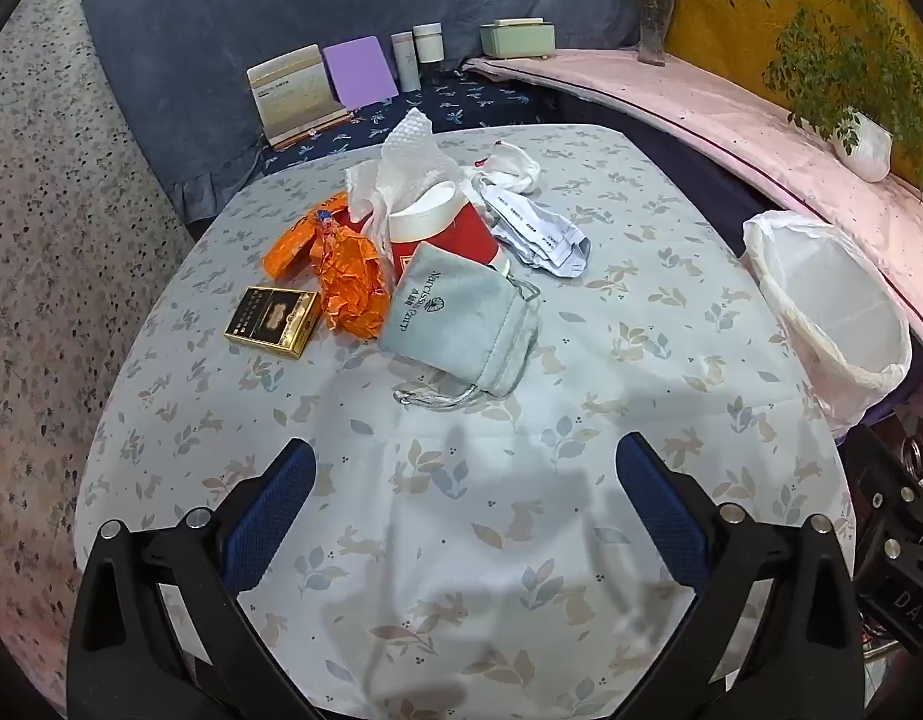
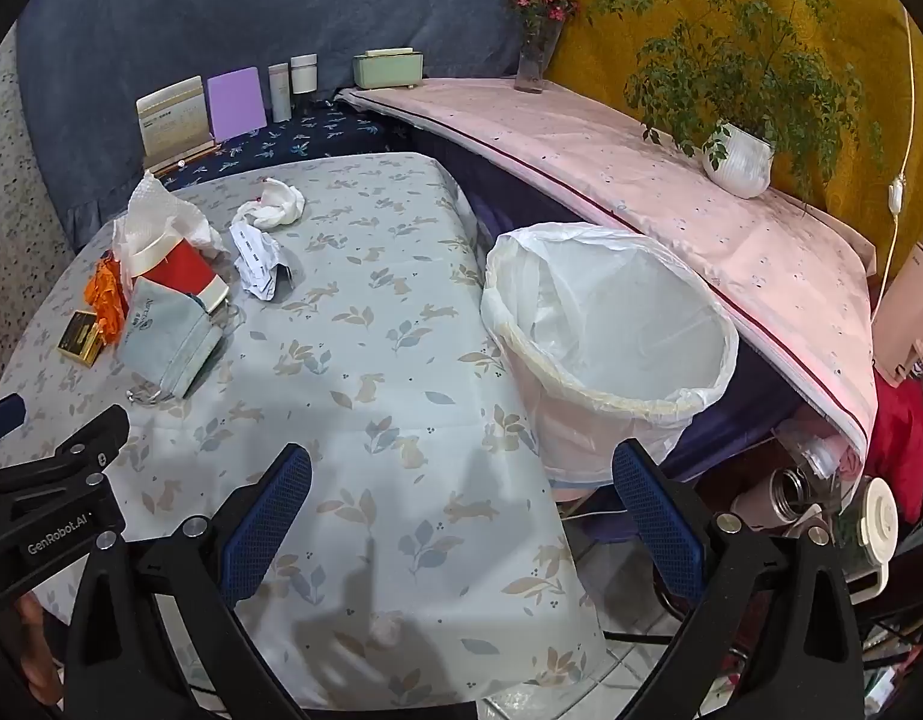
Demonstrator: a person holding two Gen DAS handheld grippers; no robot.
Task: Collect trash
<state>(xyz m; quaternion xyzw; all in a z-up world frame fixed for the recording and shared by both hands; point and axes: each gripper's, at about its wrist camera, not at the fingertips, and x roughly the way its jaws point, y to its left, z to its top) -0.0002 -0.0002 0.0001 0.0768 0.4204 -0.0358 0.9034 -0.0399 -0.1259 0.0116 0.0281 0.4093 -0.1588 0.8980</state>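
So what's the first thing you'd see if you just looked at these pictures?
Probably the heap of trash at the table's far left: a crumpled orange wrapper beside a red cup stuffed with white paper, with a grey pouch leaning in front. Next, the white-lined bin standing just off the table's right edge.

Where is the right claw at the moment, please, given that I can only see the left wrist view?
Observer: The right claw is open and empty, over the table's near right edge.
Operator: Thank you. Is anything already in the bin?
Observer: No trash shows inside the bin, only its white liner.
Operator: What lies past the bin?
Observer: A steel flask lies low down, under the pink-covered shelf.
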